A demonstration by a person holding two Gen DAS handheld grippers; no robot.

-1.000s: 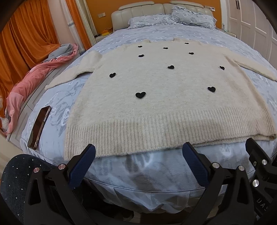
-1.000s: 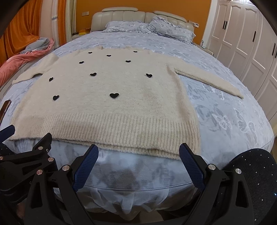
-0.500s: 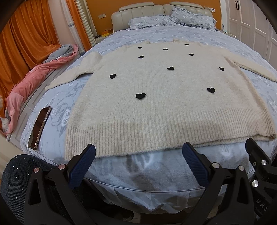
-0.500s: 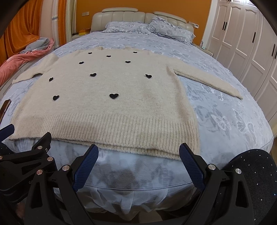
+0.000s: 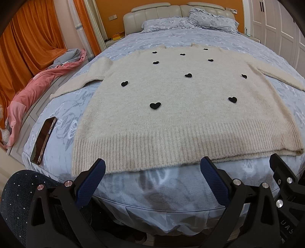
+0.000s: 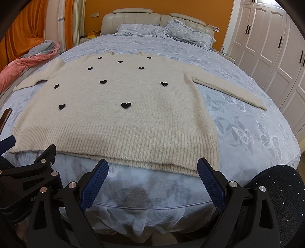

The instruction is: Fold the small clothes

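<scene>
Bed [image 5: 63,114]: wide, with a blue-grey butterfly-pattern cover.
Phone [image 5: 43,140]: dark, lies flat near the left edge of the bed.
Pillows [image 6: 165,31]: two, same pattern, at the padded headboard [image 6: 133,18].
Pink blanket [image 5: 36,84]: heaped on the left beside the bed.
Curtains [image 5: 32,38]: orange, on the left.
Wardrobe [image 6: 270,47]: white doors, on the right.
</scene>
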